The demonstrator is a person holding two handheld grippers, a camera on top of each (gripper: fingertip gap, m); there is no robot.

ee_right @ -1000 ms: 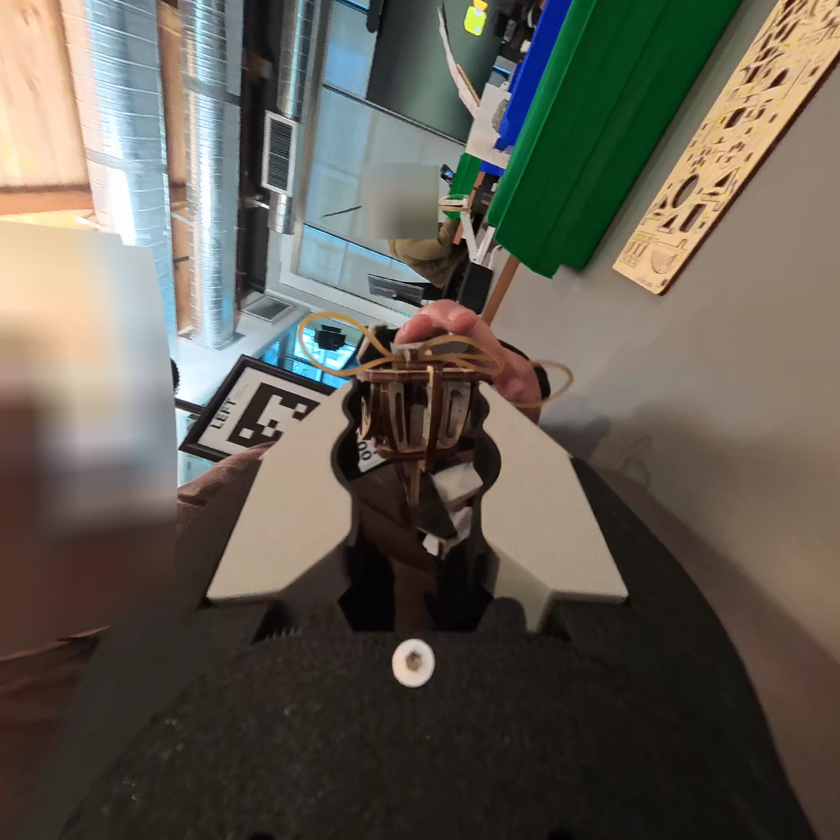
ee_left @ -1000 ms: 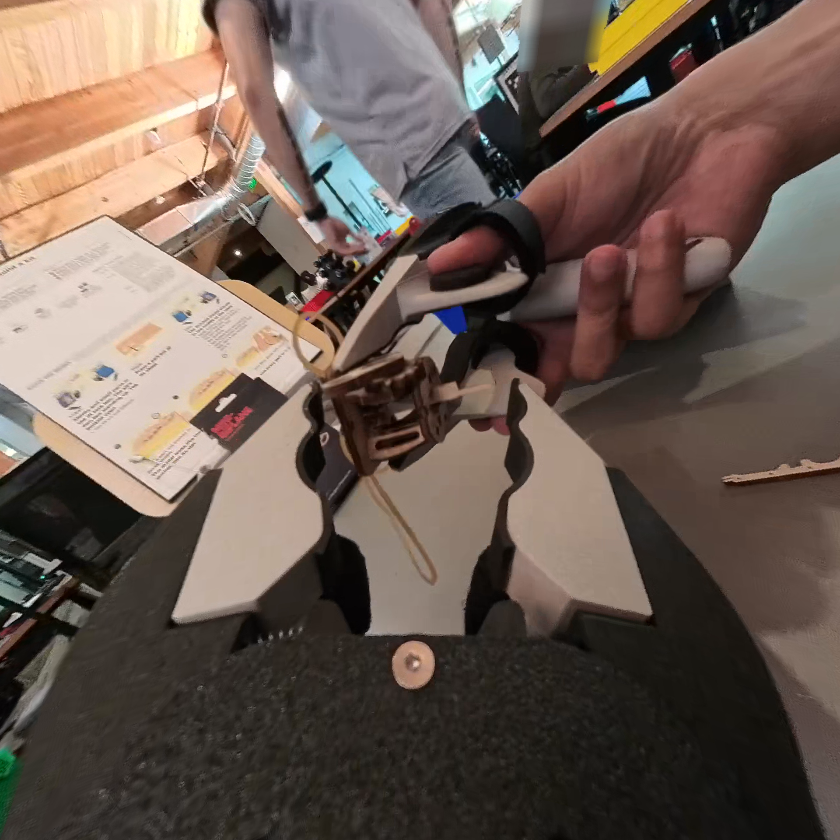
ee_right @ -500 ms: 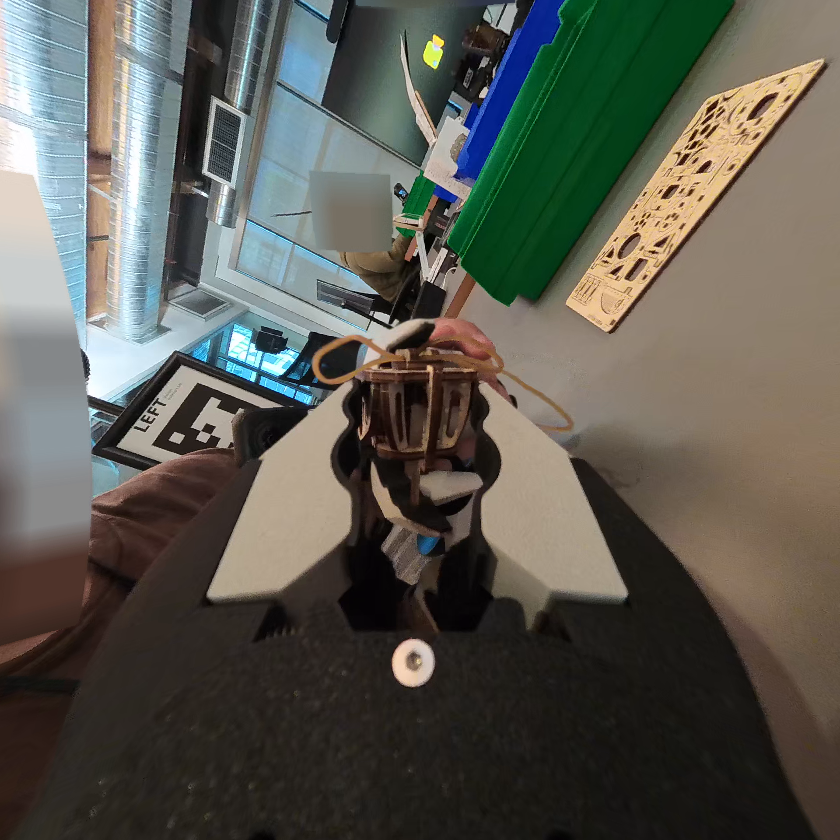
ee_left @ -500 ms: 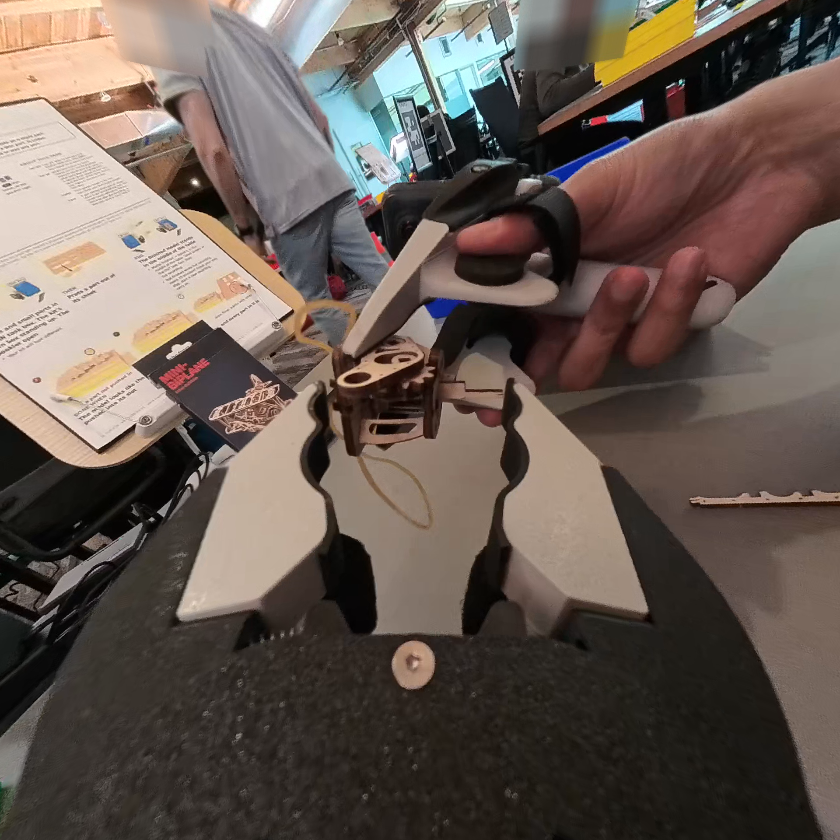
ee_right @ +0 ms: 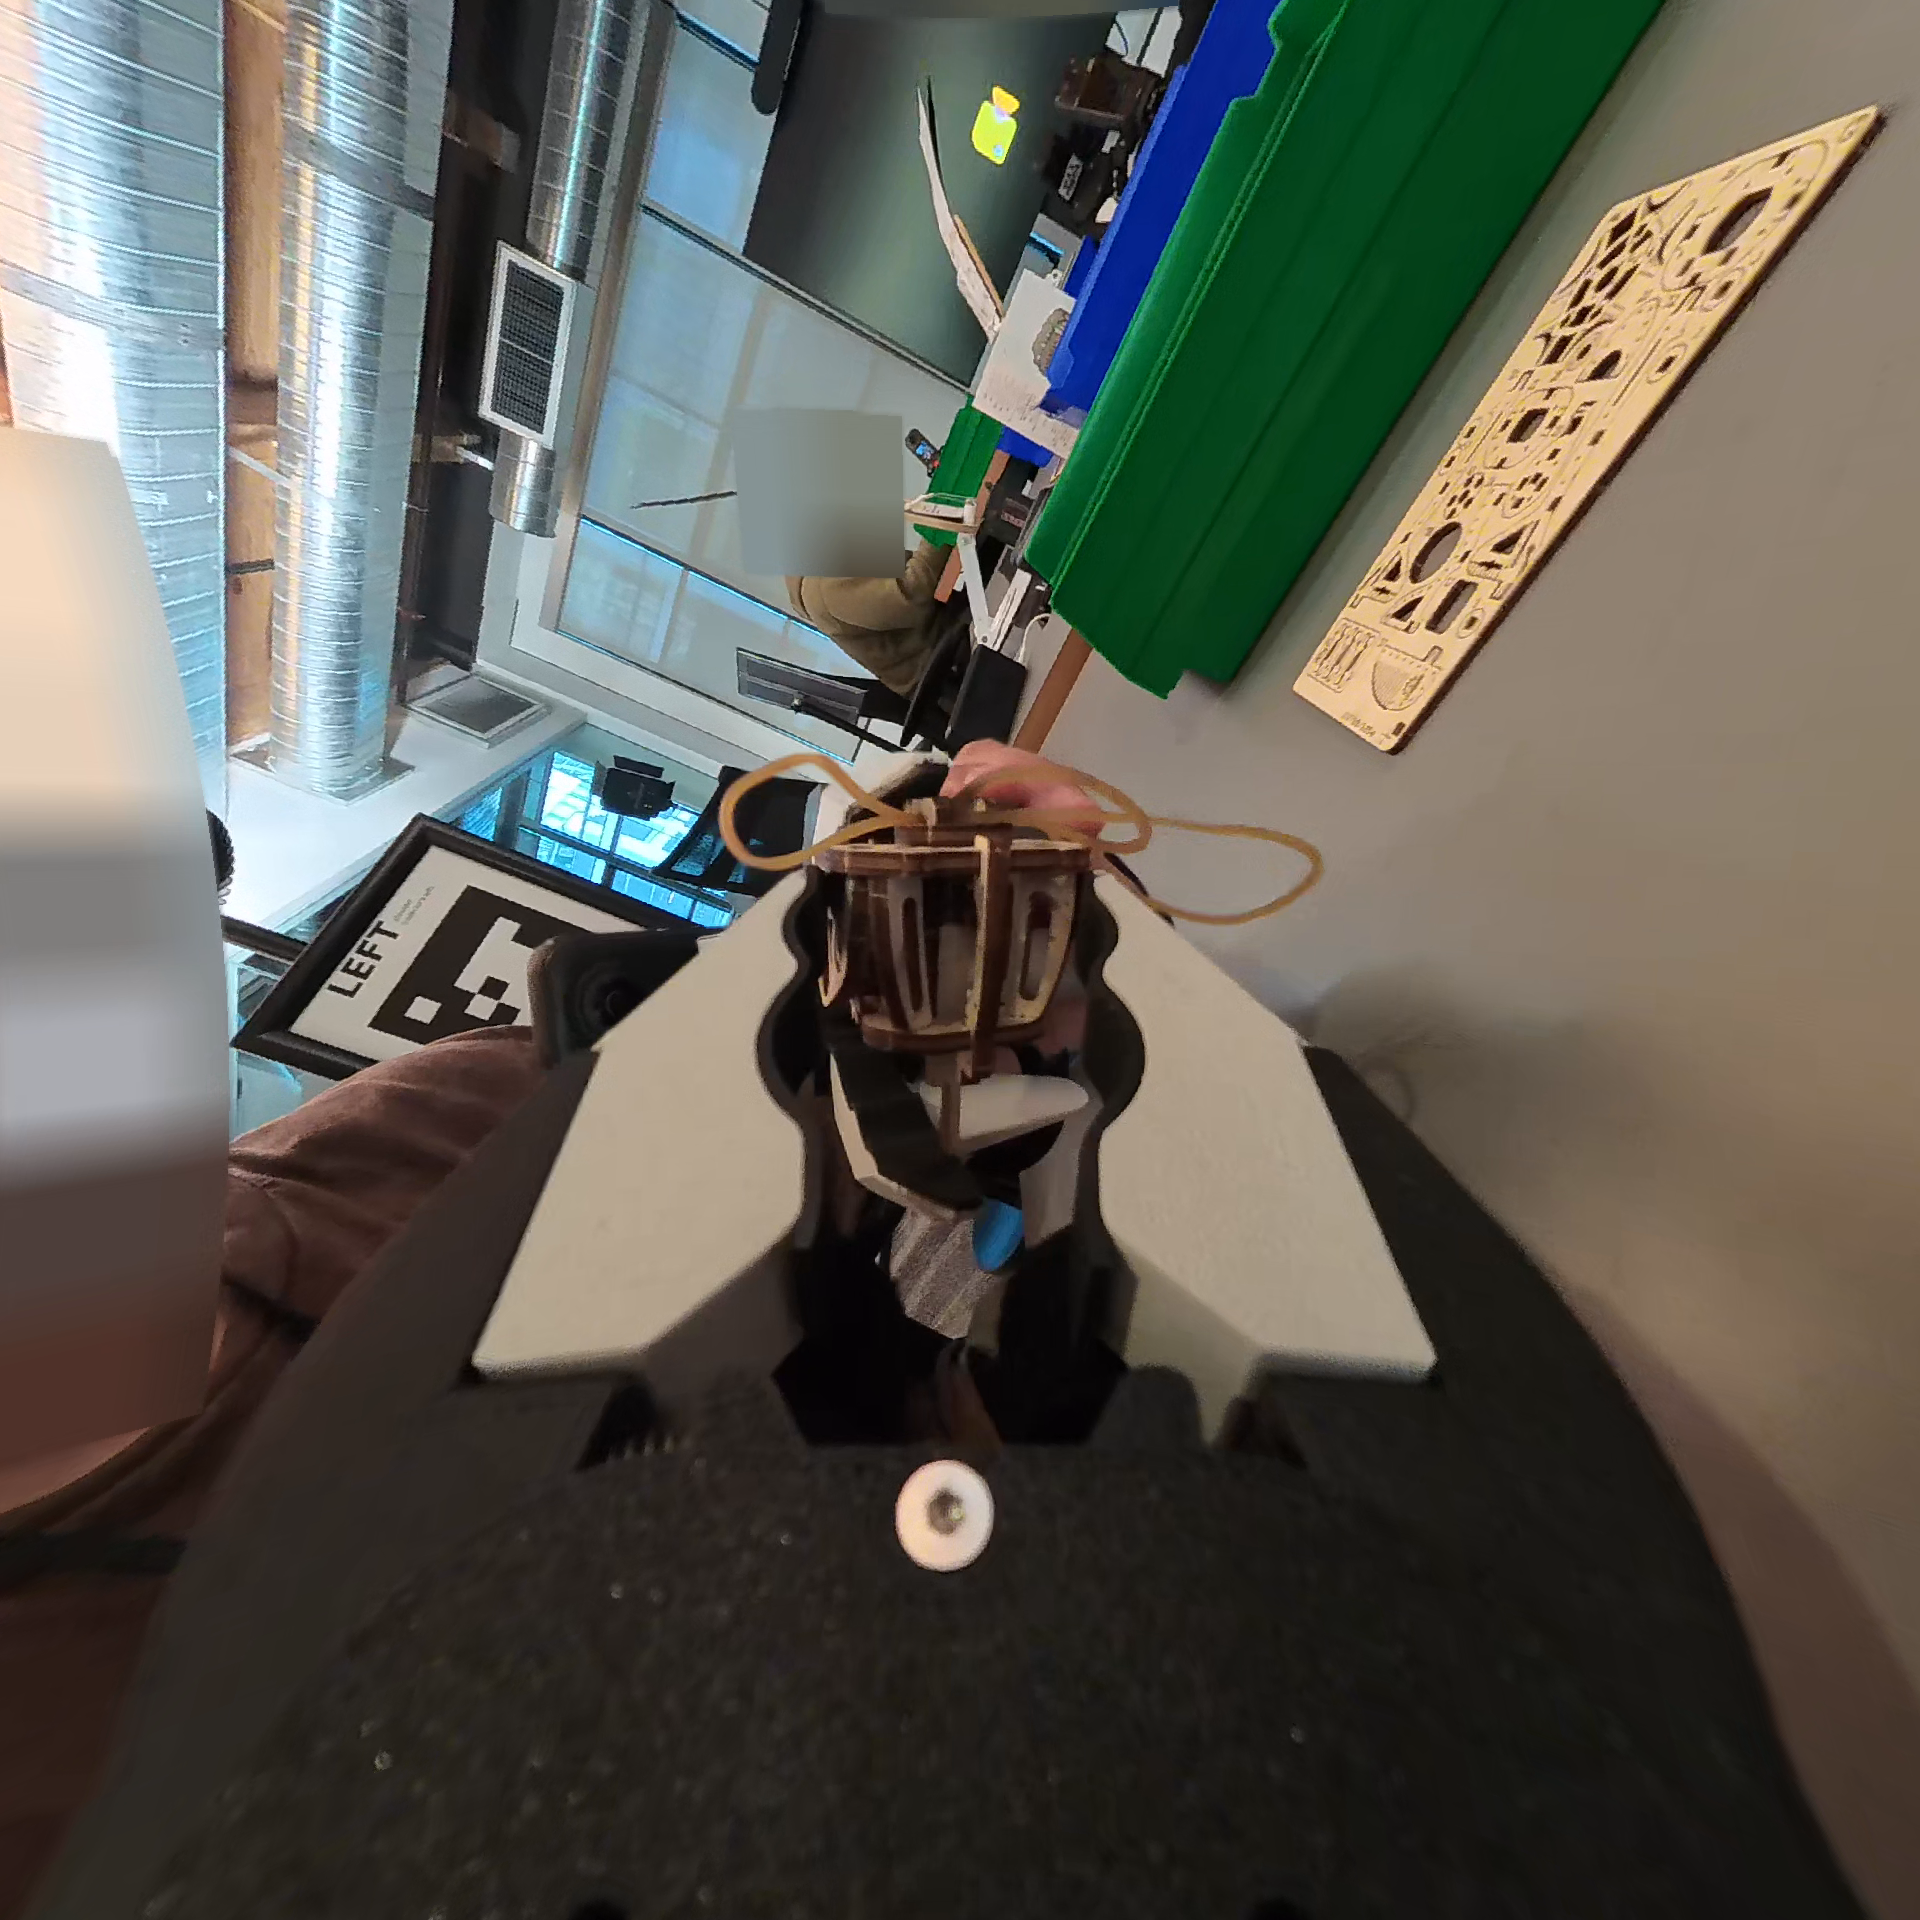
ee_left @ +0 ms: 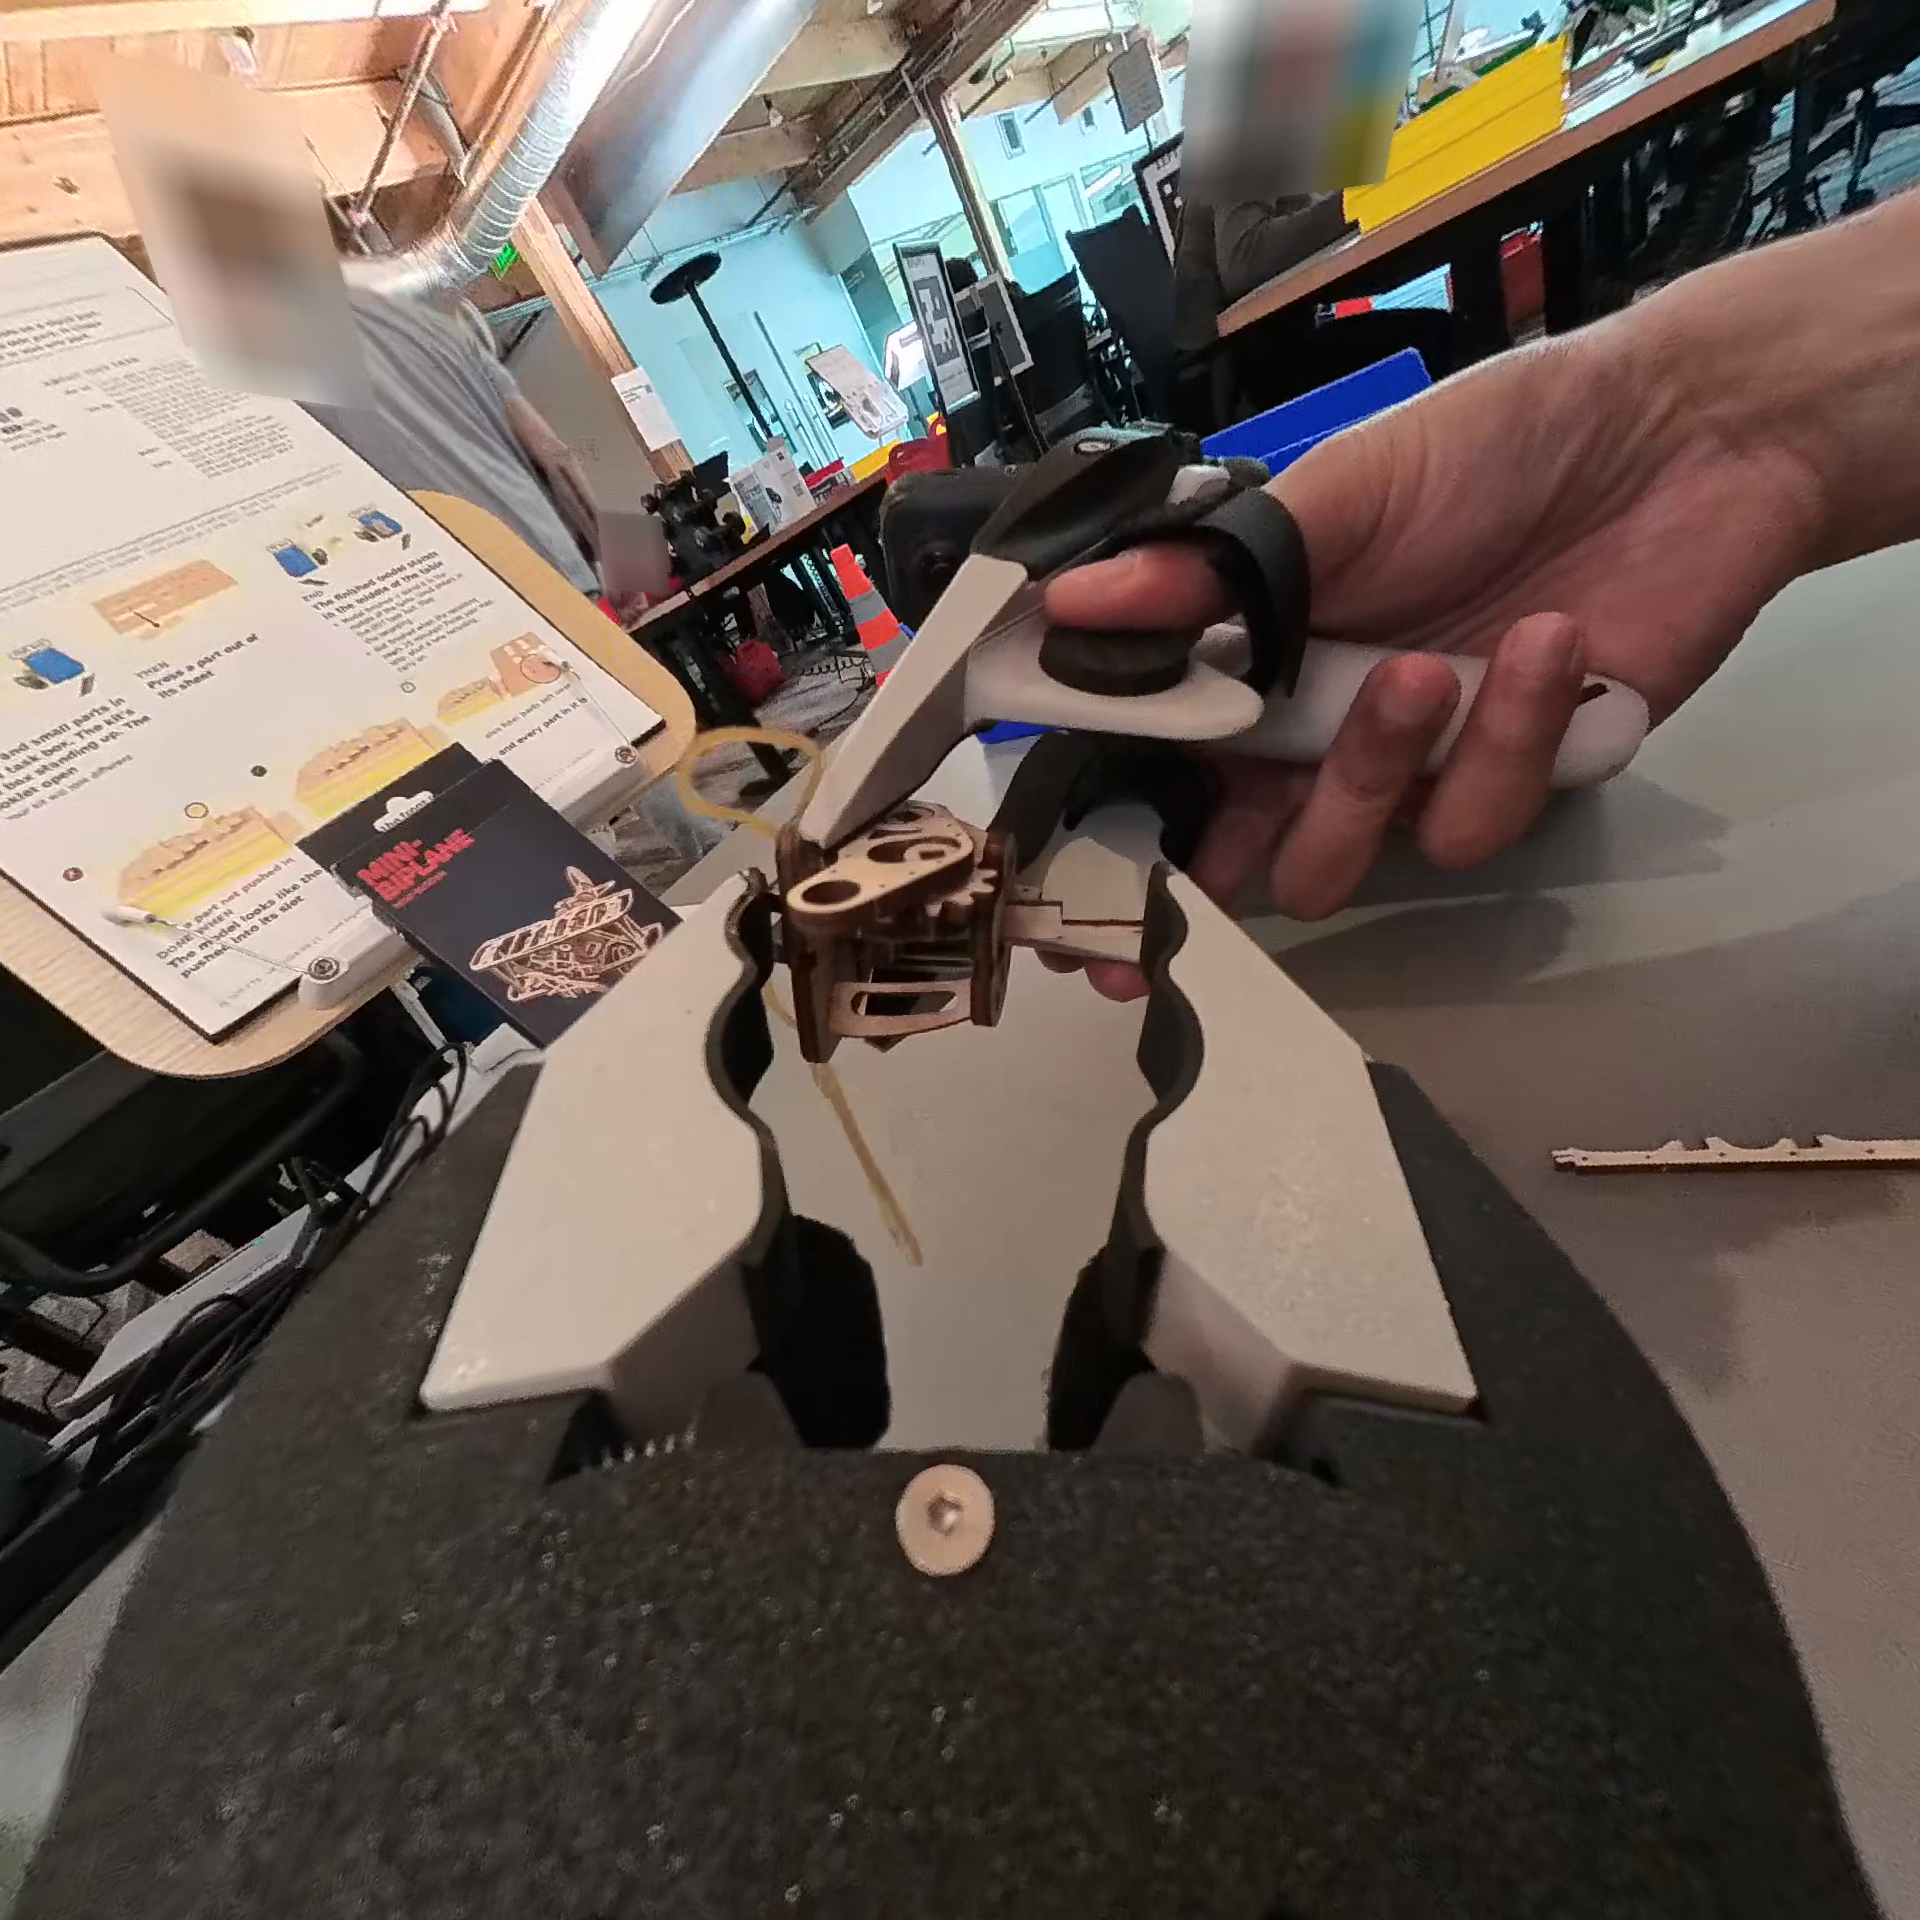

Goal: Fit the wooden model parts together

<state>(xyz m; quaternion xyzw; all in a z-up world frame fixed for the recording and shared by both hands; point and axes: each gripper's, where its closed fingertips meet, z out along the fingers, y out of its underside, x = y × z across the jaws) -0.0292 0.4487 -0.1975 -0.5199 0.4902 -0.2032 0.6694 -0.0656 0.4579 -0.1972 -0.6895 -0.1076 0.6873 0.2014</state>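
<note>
The small brown wooden model is held above the grey table. My right gripper is shut on it; in the left wrist view one of its fingers presses on the model's top. My left gripper is open, with its jaws wide on either side of the model. A thin wooden stub sticks out of the model toward the left gripper's right-hand jaw. A tan rubber band loops over the model, and a strand of it hangs below.
A toothed wooden strip lies on the table to the right. An instruction board and a black card stand to the left. A laser-cut wooden sheet lies by green bins. People are in the background. My left and right fingertips are right by each other.
The right gripper has turned the model so its flat pierced face points up. The rubber band's hanging loop has drawn out into a straighter strand. Both views have swung across the room.
</note>
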